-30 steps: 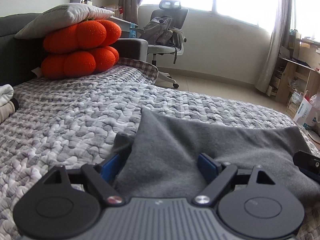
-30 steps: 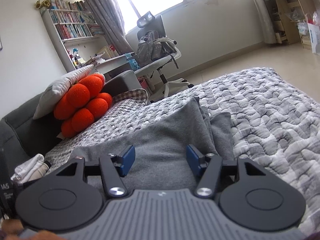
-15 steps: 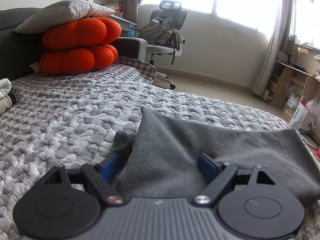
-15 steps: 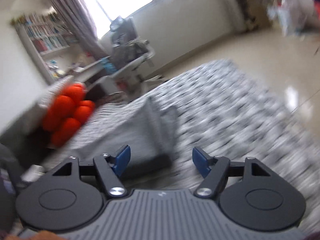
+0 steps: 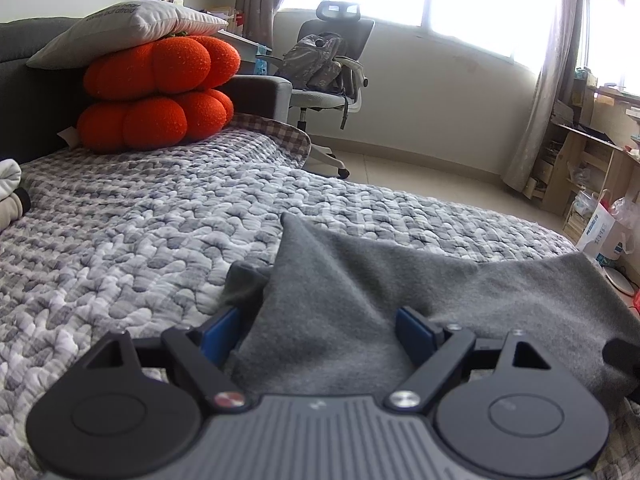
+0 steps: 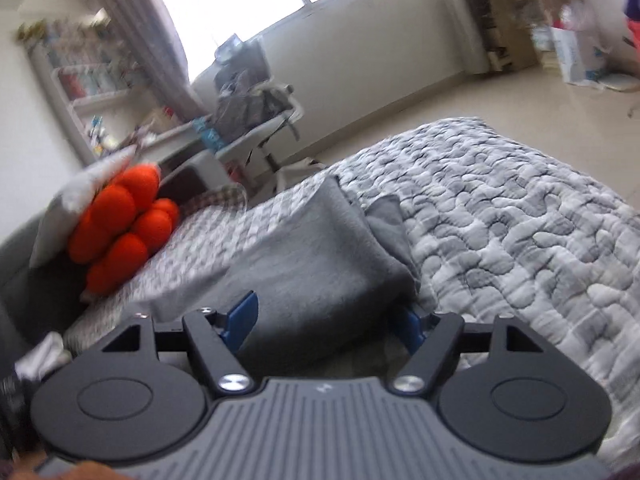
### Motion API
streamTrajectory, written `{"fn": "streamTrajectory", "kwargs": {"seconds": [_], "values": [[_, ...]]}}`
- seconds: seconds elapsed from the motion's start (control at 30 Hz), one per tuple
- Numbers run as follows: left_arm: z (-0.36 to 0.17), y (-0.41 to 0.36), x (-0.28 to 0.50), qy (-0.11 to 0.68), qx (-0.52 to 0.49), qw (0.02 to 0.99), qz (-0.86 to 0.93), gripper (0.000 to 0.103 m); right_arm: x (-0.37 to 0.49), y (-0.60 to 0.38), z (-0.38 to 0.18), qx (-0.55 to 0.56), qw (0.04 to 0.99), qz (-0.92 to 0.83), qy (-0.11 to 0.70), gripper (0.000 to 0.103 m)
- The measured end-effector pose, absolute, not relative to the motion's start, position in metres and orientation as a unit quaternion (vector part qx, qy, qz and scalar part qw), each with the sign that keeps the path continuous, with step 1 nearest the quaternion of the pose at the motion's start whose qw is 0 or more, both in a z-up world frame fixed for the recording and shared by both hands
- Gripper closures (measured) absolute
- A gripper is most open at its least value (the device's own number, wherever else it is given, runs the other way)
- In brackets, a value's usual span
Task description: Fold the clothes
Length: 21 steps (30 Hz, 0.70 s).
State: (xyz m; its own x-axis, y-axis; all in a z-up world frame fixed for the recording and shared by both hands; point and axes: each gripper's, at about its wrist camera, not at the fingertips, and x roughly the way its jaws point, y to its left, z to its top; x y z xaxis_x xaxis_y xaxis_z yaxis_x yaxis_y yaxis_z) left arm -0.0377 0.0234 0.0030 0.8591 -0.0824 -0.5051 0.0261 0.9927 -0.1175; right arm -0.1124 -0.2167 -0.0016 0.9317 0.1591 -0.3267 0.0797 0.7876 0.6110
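Left wrist view: my left gripper is spread wide over the grey garment, blue pads on either side of a raised fold of cloth; neither pad visibly pinches it. The garment lies on the quilted bed cover, close to the bed's near edge, with one pointed corner standing up ahead of the gripper. This view is sharp. It shows two orange cushions stacked under a white pillow at the bed's far left end, folded pale clothing at the left edge of the bed, and an office chair carrying a backpack on the floor beyond. A dark part at the right border of the frame rests on the garment; I cannot tell what it is.

Right wrist view: motion blur on the left half. My right gripper is also spread apart, straddling the garment near its thick folded edge. The right pad is partly hidden beneath that edge, so I cannot tell whether it touches. This view alone shows the garment's length running toward the cushions, a darker layer protruding at its far end, the bare quilt to its right, and the bed's far corner with floor behind.
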Motion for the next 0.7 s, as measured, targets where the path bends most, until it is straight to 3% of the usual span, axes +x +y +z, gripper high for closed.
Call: {"fn": "streamTrajectory", "kwargs": {"seconds": [0.13,0.33,0.47,0.7], "values": [[0.003,0.024,-0.037,0.264,-0.054,0.963,-0.03,0.016,-0.118,-0.227,-0.011,0.394,0.909,0.018,0.137,0.027],[0.003,0.023,-0.037,0.264,-0.052,0.963,-0.03,0.016,-0.113,-0.223,-0.013,0.391,0.911,-0.004,0.133,0.029],[0.003,0.023,-0.037,0.263,-0.053,0.963,-0.031,0.016,-0.117,-0.228,-0.014,0.401,0.907,0.003,0.128,0.046],[0.003,0.024,-0.037,0.263,-0.05,0.963,-0.03,0.016,-0.109,-0.235,-0.013,0.418,0.896,-0.015,0.15,0.05]]}}
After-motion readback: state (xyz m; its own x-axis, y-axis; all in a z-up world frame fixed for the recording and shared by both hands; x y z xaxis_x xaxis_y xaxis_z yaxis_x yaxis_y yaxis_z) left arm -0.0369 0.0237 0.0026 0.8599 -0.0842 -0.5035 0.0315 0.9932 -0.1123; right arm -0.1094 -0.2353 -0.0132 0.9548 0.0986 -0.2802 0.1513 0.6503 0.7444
